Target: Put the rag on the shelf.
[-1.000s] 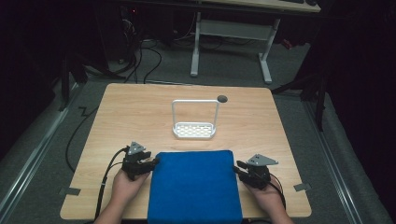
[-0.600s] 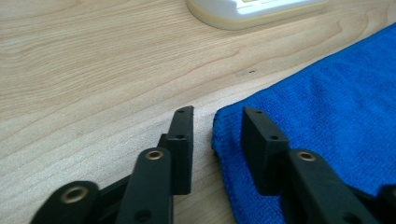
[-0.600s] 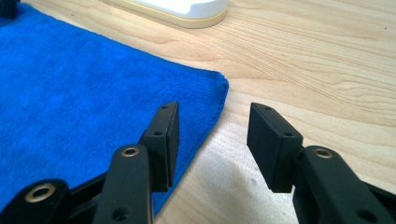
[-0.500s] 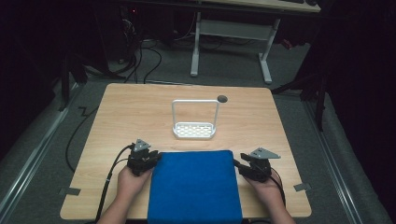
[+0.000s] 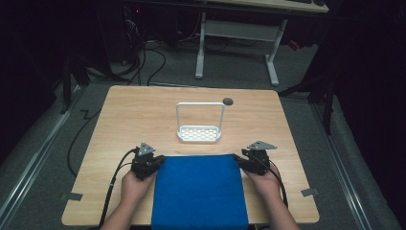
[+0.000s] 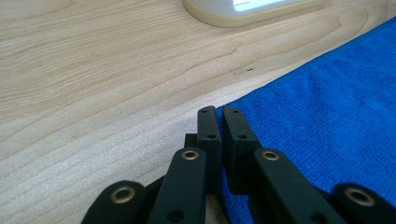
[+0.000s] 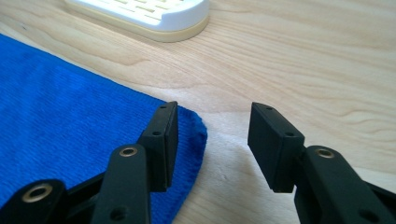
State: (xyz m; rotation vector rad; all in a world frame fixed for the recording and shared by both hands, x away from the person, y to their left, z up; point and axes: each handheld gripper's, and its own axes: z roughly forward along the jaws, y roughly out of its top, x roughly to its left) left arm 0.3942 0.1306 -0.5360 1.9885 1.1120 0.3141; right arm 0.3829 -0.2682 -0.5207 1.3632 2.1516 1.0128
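Cloth is the centre of things here: a blue terry towel (image 5: 198, 191), laid flat and square, fills the lower middle of the high view and runs to the near edge of the pale wooden table (image 5: 143, 115). The left gripper (image 6: 220, 122) sits at the towel's far left corner with its jaws pressed nearly together; whether fabric lies between them cannot be told. The right gripper (image 7: 212, 135), at the far right corner, stands spread, one jaw over the hem and the other on bare wood, apparently poised to pinch. Matching corners suggest a two-handed lift or fold. Above the towel, mid-frame, stands a white perforated tray with a wire hoop (image 5: 199, 133). Dark grey floor, cables and a desk frame (image 5: 234, 43) fill the top.
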